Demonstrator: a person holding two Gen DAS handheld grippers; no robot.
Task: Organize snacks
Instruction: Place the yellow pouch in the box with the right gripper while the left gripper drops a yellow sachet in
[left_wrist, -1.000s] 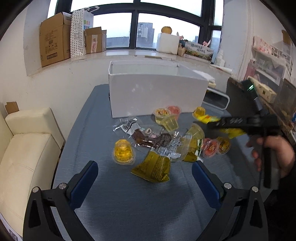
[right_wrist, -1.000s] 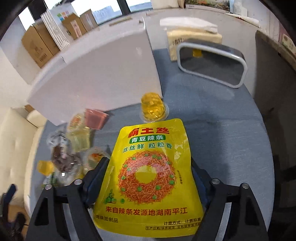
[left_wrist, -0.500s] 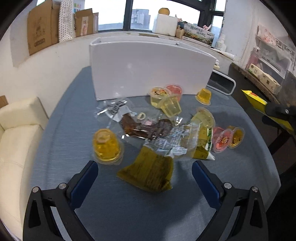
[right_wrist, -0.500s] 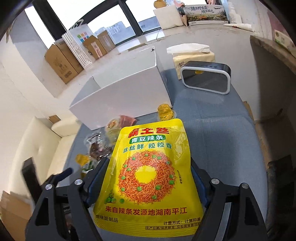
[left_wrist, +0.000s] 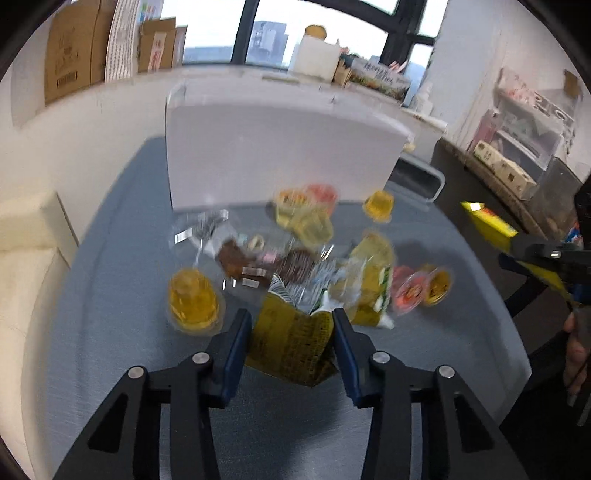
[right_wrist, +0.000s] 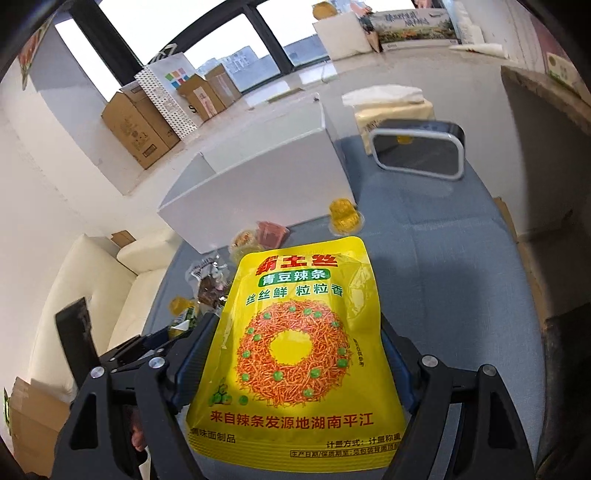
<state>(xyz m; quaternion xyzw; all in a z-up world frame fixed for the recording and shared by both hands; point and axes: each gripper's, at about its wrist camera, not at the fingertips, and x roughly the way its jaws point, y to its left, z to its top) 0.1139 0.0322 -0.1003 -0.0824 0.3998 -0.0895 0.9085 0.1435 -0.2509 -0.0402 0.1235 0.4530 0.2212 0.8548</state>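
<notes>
The left gripper (left_wrist: 291, 336), jaws just closing, is pinched on the olive packet (left_wrist: 291, 347); the white box (left_wrist: 280, 155) lies far ahead; the right gripper (right_wrist: 291, 354) clamps the yellow pouch (right_wrist: 295, 343).

Black gripper frames, blue fingers (left_wrist: 236, 343), seemingly silver screws

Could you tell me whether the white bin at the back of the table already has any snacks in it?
Cannot tell. Both views show only the outer walls and rim of the white bin; its inside is hidden.
</notes>
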